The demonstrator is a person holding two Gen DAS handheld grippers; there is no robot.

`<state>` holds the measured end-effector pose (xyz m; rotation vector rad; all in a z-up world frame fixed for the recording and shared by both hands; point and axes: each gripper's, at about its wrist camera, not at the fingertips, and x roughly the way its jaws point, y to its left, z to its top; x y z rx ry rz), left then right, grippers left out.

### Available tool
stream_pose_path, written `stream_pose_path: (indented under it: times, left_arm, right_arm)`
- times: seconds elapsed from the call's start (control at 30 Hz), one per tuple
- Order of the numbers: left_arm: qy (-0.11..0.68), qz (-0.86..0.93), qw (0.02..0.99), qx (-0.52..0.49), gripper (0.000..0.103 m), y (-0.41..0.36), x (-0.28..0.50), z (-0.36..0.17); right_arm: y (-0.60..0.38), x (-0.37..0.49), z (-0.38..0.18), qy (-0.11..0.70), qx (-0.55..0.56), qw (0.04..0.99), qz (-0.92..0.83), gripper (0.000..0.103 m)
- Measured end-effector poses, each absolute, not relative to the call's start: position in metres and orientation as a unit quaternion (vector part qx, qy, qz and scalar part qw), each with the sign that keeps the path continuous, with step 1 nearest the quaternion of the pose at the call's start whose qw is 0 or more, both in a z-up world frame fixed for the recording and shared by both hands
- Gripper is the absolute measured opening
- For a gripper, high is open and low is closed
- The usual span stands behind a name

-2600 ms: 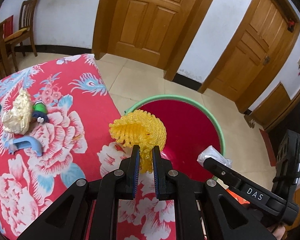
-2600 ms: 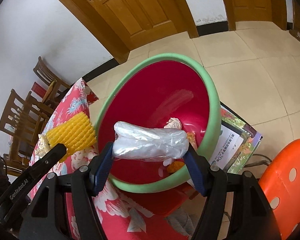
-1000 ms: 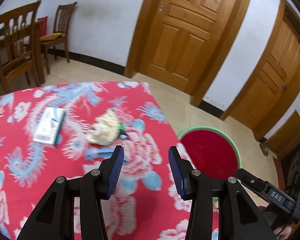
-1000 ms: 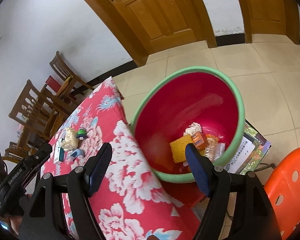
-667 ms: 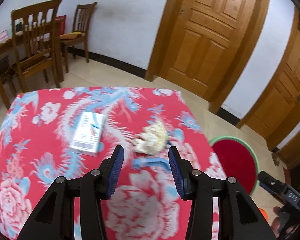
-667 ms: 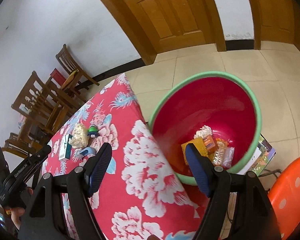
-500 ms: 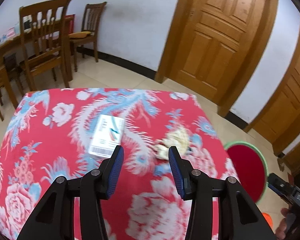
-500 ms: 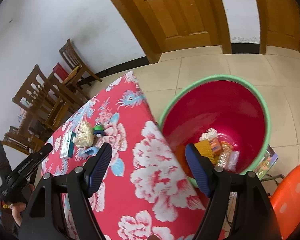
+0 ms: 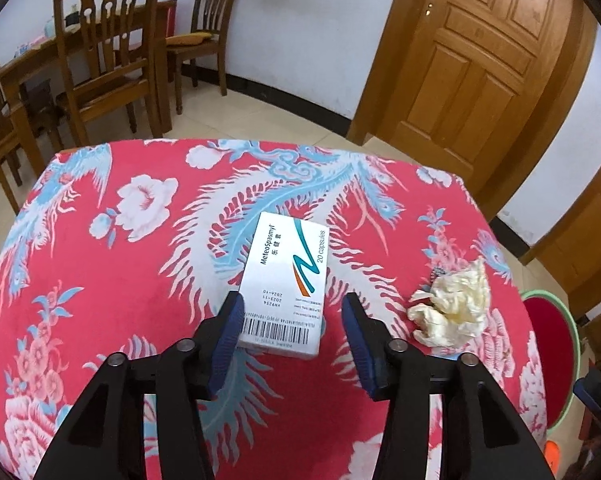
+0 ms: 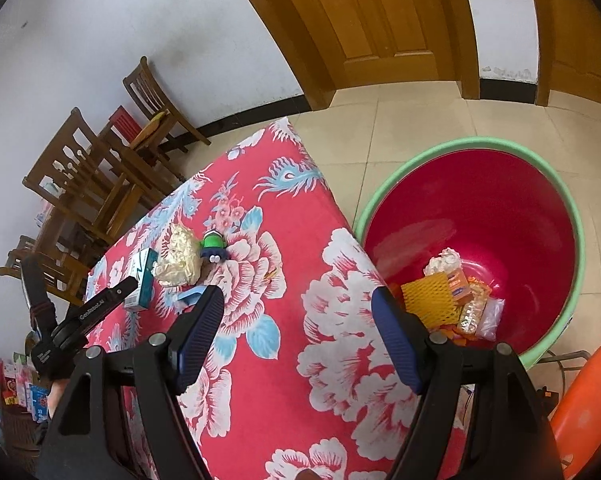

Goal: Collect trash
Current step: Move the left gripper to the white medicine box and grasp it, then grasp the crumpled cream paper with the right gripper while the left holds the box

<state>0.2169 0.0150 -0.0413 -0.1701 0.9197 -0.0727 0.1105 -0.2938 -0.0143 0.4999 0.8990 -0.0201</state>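
From the left wrist view, my left gripper [image 9: 288, 330] has just been opening — its jaws straddle the near, barcoded end of a white medicine box [image 9: 286, 284] without pressing on it. The box lies flat mid-table on the red floral tablecloth [image 9: 112, 280], its long axis running away from me toward the far edge, tipped slightly right. Right of it, near the table's right edge, sits a crumpled cream wrapper [image 9: 452, 308]. My right gripper [image 10: 298, 342] hangs unclenched and empty over the cloth — beyond the table's edge stands the red basin [image 10: 500, 216], already holding trash.
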Motion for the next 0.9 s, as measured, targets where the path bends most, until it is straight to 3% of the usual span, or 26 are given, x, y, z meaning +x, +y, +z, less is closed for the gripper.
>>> stream_pose_path:
  times: [0.53, 0.9]
  left_arm:
    - [0.443, -0.026, 0.892, -0.083, 0.054, 0.019, 0.22, -0.053]
    - [0.412, 0.007, 0.902, -0.129, 0.054, 0.054, 0.17, -0.029]
  right_arm:
    - [-0.262, 0.127, -0.015, 0.438, 0.217, 0.872, 0.014, 0.077]
    - [-0.224, 0.146, -0.012, 0.445, 0.197, 0.872, 0.048, 0.077]
